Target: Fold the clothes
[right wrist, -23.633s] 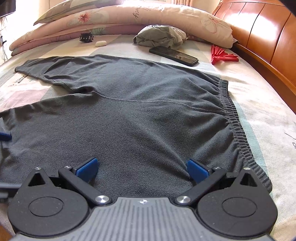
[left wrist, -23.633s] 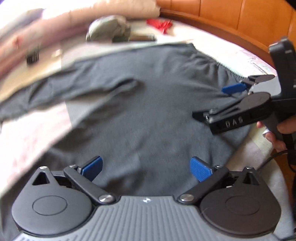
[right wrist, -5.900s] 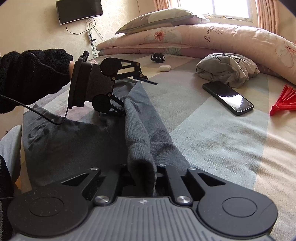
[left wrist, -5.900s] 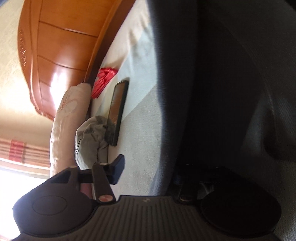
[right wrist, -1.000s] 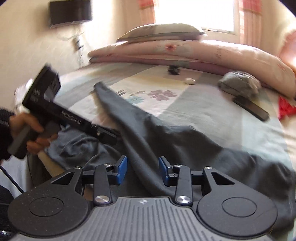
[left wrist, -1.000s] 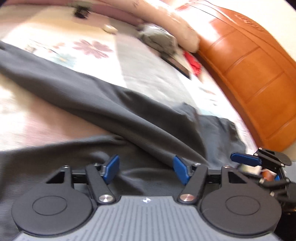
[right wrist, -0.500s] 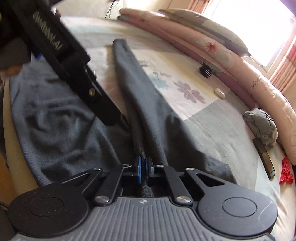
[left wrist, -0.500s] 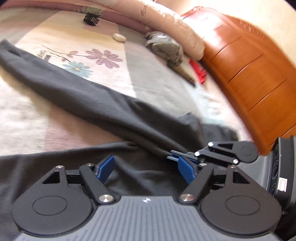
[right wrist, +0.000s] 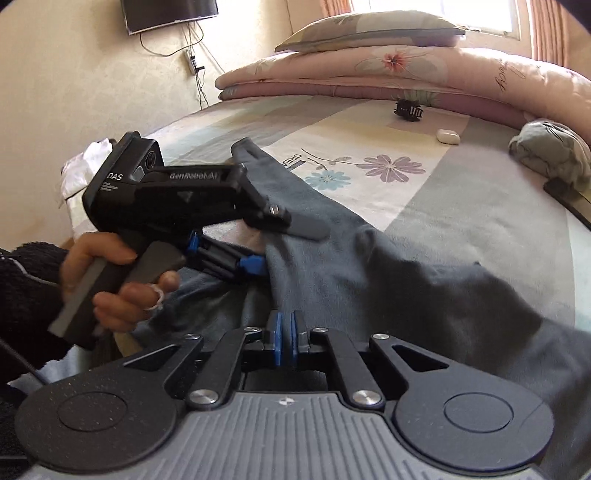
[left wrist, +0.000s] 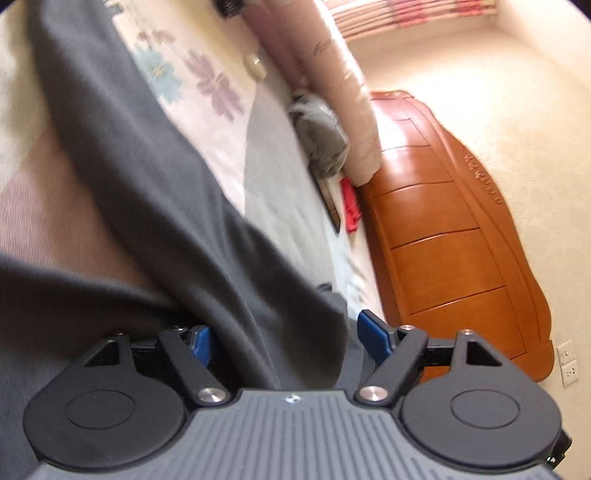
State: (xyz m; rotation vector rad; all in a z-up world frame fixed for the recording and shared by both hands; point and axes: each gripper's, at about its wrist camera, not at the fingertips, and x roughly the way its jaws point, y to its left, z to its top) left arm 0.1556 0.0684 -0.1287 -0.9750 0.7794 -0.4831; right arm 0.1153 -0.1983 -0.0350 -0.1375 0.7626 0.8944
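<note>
The dark grey trousers (right wrist: 388, 266) lie spread over the bed (right wrist: 424, 206), one leg stretched toward the pillows (right wrist: 369, 33) and the rest bunched near the bed's edge. The right gripper (right wrist: 286, 338) has its jaws almost together and just now parting a little — a thin fold of the grey cloth seems pinched between the blue pads, though the contact is hard to see. The left gripper (left wrist: 284, 338), held in a hand (right wrist: 110, 280) with a black sleeve, has its jaws wide — a thick fold of the trousers passes between them without being squeezed.
</note>
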